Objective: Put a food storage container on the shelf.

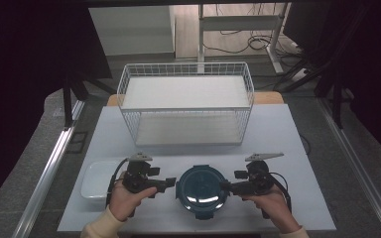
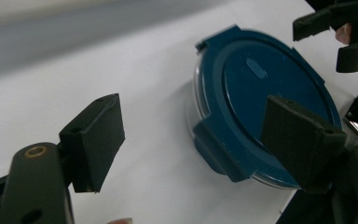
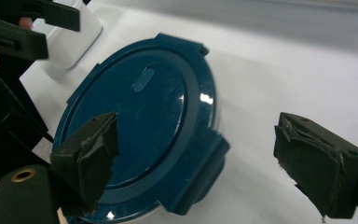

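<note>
A round clear container with a dark blue clip lid (image 1: 202,191) sits near the table's front edge between both grippers. My left gripper (image 1: 171,182) points at its left side, jaws open; in the left gripper view the lid (image 2: 265,93) and one side clip (image 2: 216,151) lie just ahead of the gripper (image 2: 198,140), with one pad (image 2: 303,140) over the lid's edge. My right gripper (image 1: 225,186) faces the container's right side, also open; in the right gripper view another clip (image 3: 200,172) lies between its spread jaws (image 3: 205,163), and neither pad presses on it.
A white wire basket (image 1: 186,109) with two shelves stands at the back of the white table (image 1: 287,148). A shallow white rectangular dish (image 1: 96,181) lies left of my left hand. Metal rails run along both sides of the table.
</note>
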{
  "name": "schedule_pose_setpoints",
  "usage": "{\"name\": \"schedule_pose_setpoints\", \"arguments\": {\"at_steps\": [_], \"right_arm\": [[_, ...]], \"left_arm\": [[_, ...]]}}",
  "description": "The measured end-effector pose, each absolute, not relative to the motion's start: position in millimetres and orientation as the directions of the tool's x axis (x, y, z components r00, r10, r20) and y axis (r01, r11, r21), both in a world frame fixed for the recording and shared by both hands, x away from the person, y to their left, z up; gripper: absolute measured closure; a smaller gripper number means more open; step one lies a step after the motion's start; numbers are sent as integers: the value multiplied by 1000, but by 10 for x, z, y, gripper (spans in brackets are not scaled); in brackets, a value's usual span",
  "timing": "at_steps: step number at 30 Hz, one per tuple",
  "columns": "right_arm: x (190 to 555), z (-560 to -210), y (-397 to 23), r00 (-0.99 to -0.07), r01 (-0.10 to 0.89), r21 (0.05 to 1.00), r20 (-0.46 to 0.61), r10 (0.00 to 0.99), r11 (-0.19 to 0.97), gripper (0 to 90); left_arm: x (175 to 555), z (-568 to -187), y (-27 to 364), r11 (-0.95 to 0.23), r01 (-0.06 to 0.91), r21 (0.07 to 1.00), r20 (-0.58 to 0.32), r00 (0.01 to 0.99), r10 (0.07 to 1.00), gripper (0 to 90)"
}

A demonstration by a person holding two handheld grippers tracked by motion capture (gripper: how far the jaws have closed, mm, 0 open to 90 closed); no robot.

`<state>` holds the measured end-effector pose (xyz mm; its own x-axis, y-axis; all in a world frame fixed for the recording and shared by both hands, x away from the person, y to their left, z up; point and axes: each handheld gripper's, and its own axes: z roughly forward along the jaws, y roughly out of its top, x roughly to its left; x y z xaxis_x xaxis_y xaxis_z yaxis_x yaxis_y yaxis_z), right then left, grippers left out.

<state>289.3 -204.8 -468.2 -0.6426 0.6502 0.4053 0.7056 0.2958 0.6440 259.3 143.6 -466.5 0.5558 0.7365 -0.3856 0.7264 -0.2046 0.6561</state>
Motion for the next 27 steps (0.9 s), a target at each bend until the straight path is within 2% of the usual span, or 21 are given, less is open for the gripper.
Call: {"name": "schedule_pose_setpoints", "arguments": {"at_steps": [7,10,13,18,27], "right_arm": [[2863,-4773,-1989,-629,727,617,426,650,300,107],[2859,-4804,-1967,-611,747,601,452,650,285,95],[2855,-4822,-1955,-600,757,594,469,649,270,86],[2856,-4864,-1931,-580,778,575,501,642,254,72],[2859,-4954,-1870,-548,813,534,565,617,233,111]], "left_arm": [[2590,-4768,1361,-186,761,622,-456,544,704,223],[2579,-4814,1327,-182,775,605,-473,534,700,210],[2572,-4877,1311,-155,806,571,-530,506,681,191],[2564,-4948,1265,-162,817,554,-540,500,677,184],[2585,-5076,1224,-129,861,492,-649,462,605,192]]}}
